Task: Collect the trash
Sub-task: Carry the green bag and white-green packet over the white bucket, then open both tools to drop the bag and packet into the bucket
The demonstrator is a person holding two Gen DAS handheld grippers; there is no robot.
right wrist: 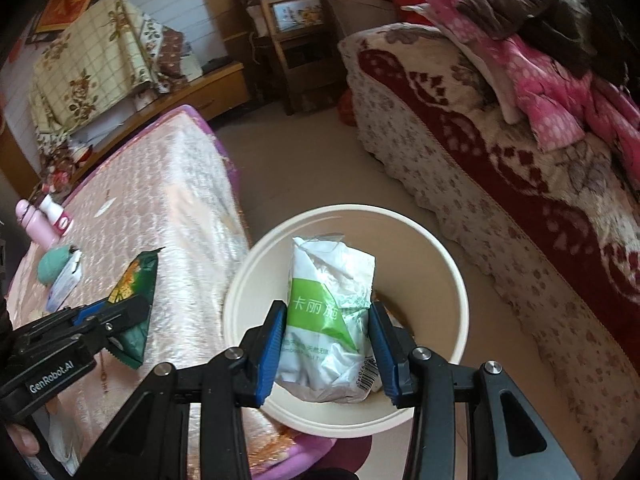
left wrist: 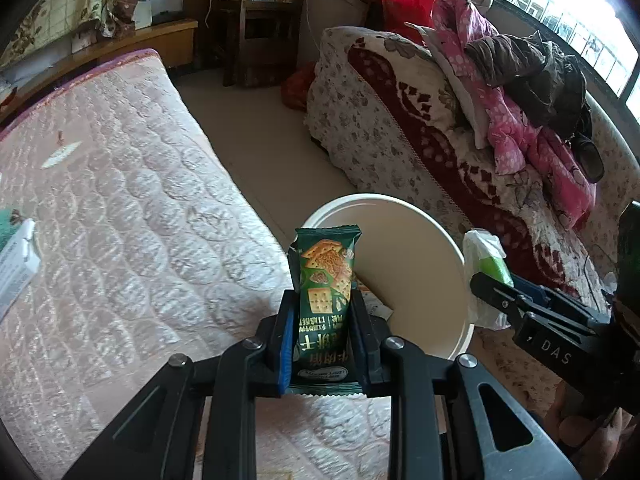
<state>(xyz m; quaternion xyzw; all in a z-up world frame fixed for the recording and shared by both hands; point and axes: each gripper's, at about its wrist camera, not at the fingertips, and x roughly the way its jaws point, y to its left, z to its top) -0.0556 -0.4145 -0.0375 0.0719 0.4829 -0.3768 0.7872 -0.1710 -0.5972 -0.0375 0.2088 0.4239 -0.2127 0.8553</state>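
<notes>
My left gripper is shut on a green cracker wrapper, which stands upright between the pads at the near edge of a cream round bin. My right gripper is shut on a crumpled white and green tissue pack, held over the mouth of the same bin. In the right wrist view the left gripper with its wrapper shows at the left, over the mattress. The right gripper and its pack show at the right of the left wrist view. Some paper scraps lie inside the bin.
A pink quilted mattress lies left of the bin, with a white box, a pink bottle and a teal object on it. A sofa under a floral cover, piled with clothes, stands at the right. Beige floor runs between them.
</notes>
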